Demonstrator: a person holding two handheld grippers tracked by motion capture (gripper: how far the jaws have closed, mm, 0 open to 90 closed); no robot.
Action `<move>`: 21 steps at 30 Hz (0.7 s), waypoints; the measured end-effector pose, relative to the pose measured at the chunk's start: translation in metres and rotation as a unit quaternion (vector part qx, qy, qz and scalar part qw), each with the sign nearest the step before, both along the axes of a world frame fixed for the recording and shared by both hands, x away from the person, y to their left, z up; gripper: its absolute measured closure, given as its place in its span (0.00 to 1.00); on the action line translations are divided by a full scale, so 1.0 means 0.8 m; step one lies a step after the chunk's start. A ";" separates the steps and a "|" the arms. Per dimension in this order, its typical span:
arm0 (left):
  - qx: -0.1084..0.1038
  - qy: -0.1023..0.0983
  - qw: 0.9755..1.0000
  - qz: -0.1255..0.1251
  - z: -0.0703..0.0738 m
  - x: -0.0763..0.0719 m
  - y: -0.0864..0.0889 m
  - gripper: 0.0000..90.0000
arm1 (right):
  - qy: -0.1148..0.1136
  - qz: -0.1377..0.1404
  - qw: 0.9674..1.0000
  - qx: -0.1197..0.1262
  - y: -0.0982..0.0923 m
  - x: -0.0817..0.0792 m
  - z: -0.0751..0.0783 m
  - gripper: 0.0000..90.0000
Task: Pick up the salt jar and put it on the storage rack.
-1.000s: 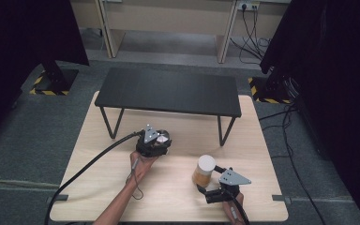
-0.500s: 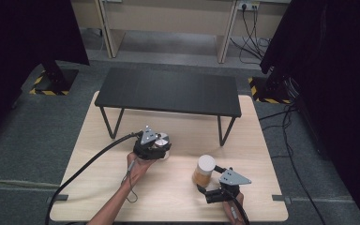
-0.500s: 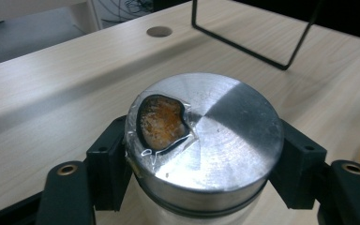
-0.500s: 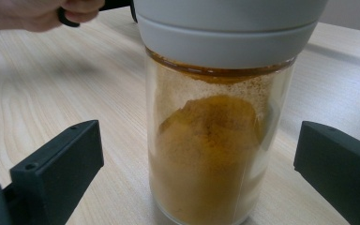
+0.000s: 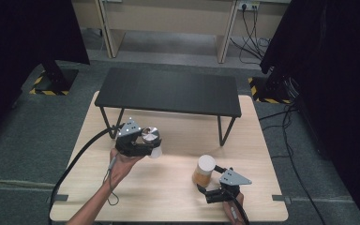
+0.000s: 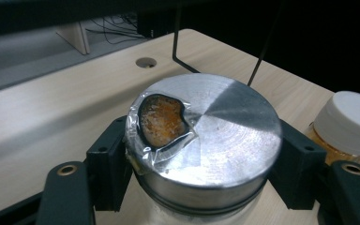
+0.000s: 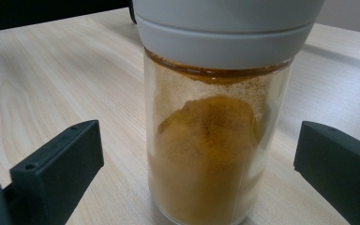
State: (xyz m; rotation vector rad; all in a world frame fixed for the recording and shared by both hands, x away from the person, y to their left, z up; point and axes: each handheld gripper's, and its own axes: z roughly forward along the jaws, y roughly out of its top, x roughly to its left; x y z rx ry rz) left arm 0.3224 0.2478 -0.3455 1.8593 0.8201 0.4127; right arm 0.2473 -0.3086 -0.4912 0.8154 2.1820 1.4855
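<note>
Here left tool (image 6: 201, 183) clamps foil-topped jar (image 6: 204, 140), orange powder inside; right tool (image 7: 192, 187) wide open around spice jar (image 7: 211, 154).

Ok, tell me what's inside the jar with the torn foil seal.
Through the tear in the foil seal of the jar held by the left gripper, orange-brown powder shows. The foil and the jaws cover the rest, so how full it is cannot be seen.
</note>
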 end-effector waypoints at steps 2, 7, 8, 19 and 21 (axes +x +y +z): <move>0.001 -0.003 1.000 0.000 0.013 -0.001 0.004 0.35 | -0.001 0.000 1.000 0.001 0.000 0.000 0.000 0.02; -0.001 -0.003 1.000 0.000 0.039 -0.002 0.011 0.35 | 0.000 -0.001 1.000 0.001 0.000 -0.001 0.000 0.02; -0.003 -0.002 1.000 0.000 0.043 -0.002 0.012 0.35 | -0.001 -0.001 1.000 0.000 0.000 -0.001 0.000 0.02; -0.006 0.007 1.000 0.005 0.082 0.011 0.022 0.35 | -0.002 0.000 1.000 -0.001 0.000 -0.001 0.000 0.02; -0.002 0.008 1.000 0.007 0.090 0.016 0.021 0.35 | -0.002 -0.001 1.000 0.000 0.000 -0.001 0.000 0.02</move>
